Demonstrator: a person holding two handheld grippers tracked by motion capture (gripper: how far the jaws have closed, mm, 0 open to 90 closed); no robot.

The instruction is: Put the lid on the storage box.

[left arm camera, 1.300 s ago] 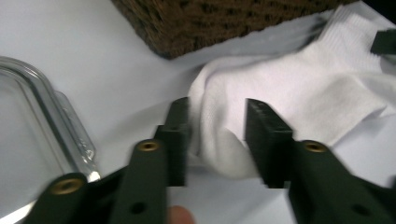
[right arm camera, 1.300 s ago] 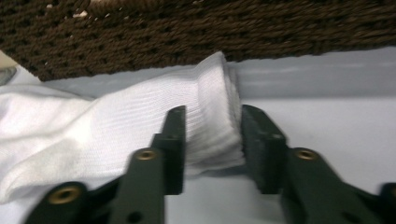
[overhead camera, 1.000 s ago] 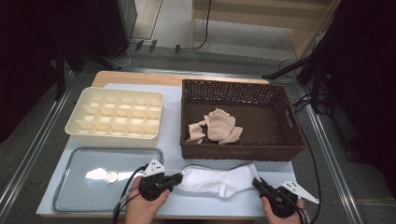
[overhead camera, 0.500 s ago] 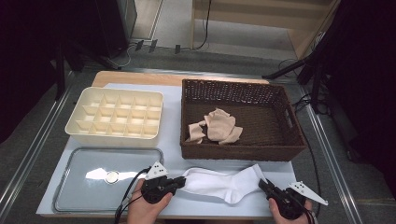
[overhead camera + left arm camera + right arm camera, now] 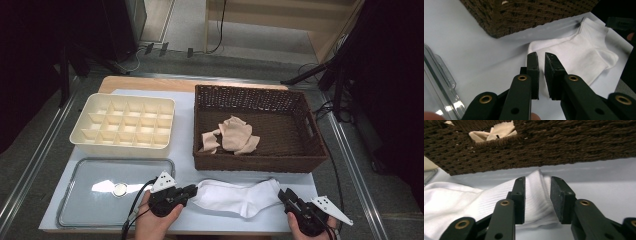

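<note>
Two claws sit at the near edge of the surface [image 5: 185, 165], one at each end of a white sock [image 5: 235, 196] lying flat just in front of the brown wicker basket [image 5: 260, 160].

Left claw [image 5: 191, 189]: at the sock's toe end. In the left gripper view its jaws stand nearly together, a narrow slit between them, and they have just been easing apart a little. The sock's toe edge lies right at the tips; no fabric shows inside the slit, and the pads do not press on it.

Right claw [image 5: 537, 200]: at the sock's ribbed cuff end. In the right gripper view its jaws stand apart and have just been opening further. The cuff lies between them, with the pads on either side and a gap showing at the right pad. The fabric rests on the surface, not lifted.

The sock is stretched out between the two claws, parallel to the basket's front wall, close to it but not touching.

Elsewhere: beige cloth pieces [image 5: 232, 136] bunched inside the basket; a cream divided tray [image 5: 125, 125] left of the basket; a clear flat tray [image 5: 75, 200] in front of that, left of the left claw.
</note>
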